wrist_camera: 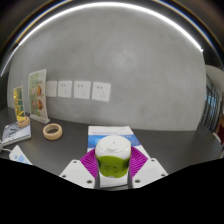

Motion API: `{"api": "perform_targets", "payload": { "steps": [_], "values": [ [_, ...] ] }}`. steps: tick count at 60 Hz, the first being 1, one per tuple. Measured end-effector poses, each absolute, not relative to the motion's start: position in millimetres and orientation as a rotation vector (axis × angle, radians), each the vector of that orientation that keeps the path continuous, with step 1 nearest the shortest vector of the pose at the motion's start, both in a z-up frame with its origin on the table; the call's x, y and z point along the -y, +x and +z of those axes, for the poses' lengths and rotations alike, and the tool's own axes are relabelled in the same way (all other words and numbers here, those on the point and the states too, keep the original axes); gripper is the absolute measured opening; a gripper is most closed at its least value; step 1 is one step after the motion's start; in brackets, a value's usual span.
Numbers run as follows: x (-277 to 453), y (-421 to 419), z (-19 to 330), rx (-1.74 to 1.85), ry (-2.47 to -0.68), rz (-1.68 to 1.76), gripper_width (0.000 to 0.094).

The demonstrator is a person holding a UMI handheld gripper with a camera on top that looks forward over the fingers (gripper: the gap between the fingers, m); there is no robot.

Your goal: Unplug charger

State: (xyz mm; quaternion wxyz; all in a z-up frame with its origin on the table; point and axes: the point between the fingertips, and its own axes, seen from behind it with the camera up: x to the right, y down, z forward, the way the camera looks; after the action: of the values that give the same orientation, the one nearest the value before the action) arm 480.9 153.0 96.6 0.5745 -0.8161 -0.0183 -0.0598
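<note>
A charger with a white rounded top and a green lower body sits between my gripper's two fingers. The purple pads press on it from both sides, so the gripper is shut on it. It is held just above the dark grey table, away from the wall. Three white wall sockets sit in a row on the grey wall well beyond the fingers. No plug shows in them. The charger's underside and prongs are hidden.
A white and blue box lies just beyond the charger. A roll of tape lies to the left on the table. A standing printed card and small items are at the far left.
</note>
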Motion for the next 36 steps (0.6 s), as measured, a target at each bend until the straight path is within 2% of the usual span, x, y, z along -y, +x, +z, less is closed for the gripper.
{"api": "perform_targets", "payload": {
  "steps": [7,18,24,27,36],
  "values": [
    [-170,503,48,0.027,-2.058,-0.042,0.0408],
    [-194,499,49,0.021,-2.084,0.114,0.0533],
    [-199,506,59,0.014,-2.032,0.094,0.0725],
    [-200,508,62,0.02,-2.014,0.074,0.0789],
    [-175,493,77,0.035,-2.003,0.072,0.0823]
  ]
}}
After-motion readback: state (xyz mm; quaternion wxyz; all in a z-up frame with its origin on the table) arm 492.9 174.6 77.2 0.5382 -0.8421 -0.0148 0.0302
